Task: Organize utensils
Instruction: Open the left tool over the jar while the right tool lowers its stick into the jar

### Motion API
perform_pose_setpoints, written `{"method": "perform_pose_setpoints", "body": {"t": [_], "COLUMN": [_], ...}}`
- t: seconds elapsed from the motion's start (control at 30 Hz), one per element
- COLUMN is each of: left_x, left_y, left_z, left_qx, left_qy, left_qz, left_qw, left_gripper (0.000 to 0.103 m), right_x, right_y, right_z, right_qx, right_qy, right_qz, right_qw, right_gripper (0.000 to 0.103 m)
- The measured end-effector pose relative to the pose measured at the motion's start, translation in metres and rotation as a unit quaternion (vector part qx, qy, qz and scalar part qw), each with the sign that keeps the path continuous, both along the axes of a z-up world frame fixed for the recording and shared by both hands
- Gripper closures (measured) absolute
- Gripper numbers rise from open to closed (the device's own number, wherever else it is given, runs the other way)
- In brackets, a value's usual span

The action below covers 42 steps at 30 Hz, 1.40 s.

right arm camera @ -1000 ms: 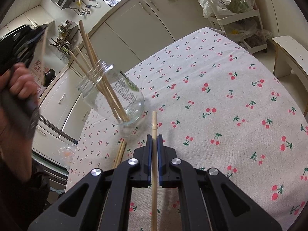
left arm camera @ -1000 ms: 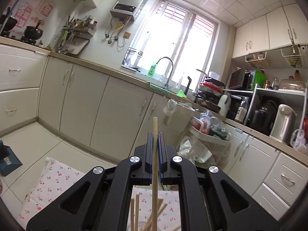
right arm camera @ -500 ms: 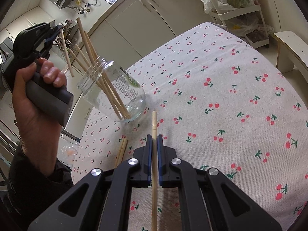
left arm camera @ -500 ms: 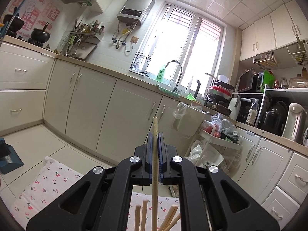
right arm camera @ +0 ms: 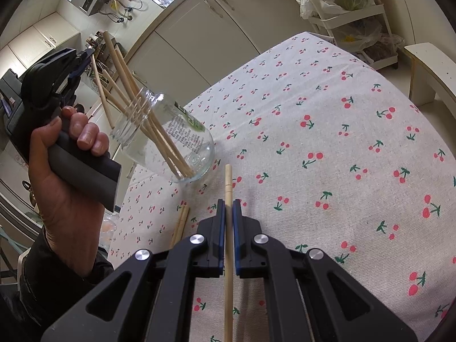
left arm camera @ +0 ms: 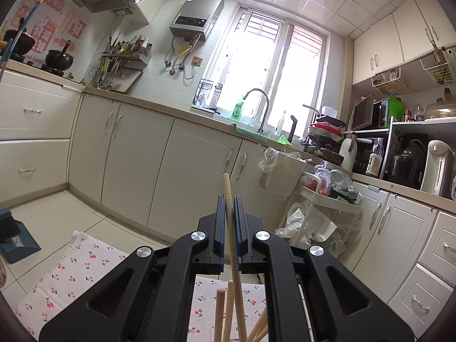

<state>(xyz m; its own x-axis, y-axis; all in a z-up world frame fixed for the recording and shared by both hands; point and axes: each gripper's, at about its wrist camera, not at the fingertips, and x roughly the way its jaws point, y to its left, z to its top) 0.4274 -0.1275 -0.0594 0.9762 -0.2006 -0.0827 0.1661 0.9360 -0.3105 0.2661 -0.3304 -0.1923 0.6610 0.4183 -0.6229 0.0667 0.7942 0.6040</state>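
Jar (right arm camera: 171, 142) label print too small; loose chopsticks (right arm camera: 181, 223) apparently part-hidden behind right gripper (right arm camera: 228, 213).

daylight, window (left arm camera: 268, 65) blown out | fisheye-bent edges | corners perhaps vignetted

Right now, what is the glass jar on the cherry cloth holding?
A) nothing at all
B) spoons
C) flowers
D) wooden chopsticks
D: the right wrist view shows several wooden chopsticks leaning inside the glass jar, their tops sticking out past its rim.
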Motion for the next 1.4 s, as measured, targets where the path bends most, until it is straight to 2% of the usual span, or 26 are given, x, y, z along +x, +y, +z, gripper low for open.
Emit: {"method": "perform_pose_setpoints", "body": {"t": [0.37,0.63,0.73,0.8,0.83,0.87,0.93,1.1,1.27,1.4], "left_x": [0.001,-0.009,-0.021,-0.031,-0.037,-0.046,-0.063,-0.088,-0.106,-0.11], "left_y": [-0.002,0.002,0.012,0.022,0.027,0.033,0.045,0.067,0.088,0.095], "left_z": [0.005,0.011,0.011,0.009,0.006,0.001,-0.011,-0.049,-0.086,-0.1], "left_qx": [0.019,0.022,0.026,0.032,0.035,0.044,0.056,0.077,0.055,0.033], "left_qy": [-0.022,-0.015,0.001,0.02,0.028,0.04,0.058,0.128,0.189,0.209], "left_qz": [0.005,-0.005,-0.006,-0.008,-0.007,-0.003,0.005,0.003,0.007,0.003], "left_qw": [0.9996,0.9996,0.9996,0.9993,0.999,0.9982,0.9967,0.9889,0.9803,0.9772], "left_gripper": [0.098,0.098,0.096,0.086,0.074,0.057,0.043,0.031,0.025,0.023], "right_x": [-0.001,-0.002,-0.005,-0.007,-0.008,-0.01,-0.014,-0.011,0.021,0.05], "right_y": [-0.001,-0.001,-0.001,-0.004,-0.005,-0.005,-0.002,0.012,0.037,0.054], "right_z": [-0.001,0.002,0.007,0.011,0.015,0.024,0.047,0.112,0.174,0.197], "right_qx": [0.003,0.005,0.003,0.012,0.025,0.028,0.022,0.009,-0.027,-0.053], "right_qy": [0.0,-0.004,-0.017,-0.028,-0.035,-0.05,-0.087,-0.182,-0.279,-0.324], "right_qz": [-0.001,0.0,-0.002,-0.006,-0.011,-0.014,-0.011,-0.006,-0.011,-0.04], "right_qw": [1.0,1.0,1.0,1.0,0.999,0.998,0.996,0.983,0.96,0.944], "right_gripper": [0.097,0.097,0.097,0.097,0.097,0.097,0.097,0.097,0.097,0.097]}}
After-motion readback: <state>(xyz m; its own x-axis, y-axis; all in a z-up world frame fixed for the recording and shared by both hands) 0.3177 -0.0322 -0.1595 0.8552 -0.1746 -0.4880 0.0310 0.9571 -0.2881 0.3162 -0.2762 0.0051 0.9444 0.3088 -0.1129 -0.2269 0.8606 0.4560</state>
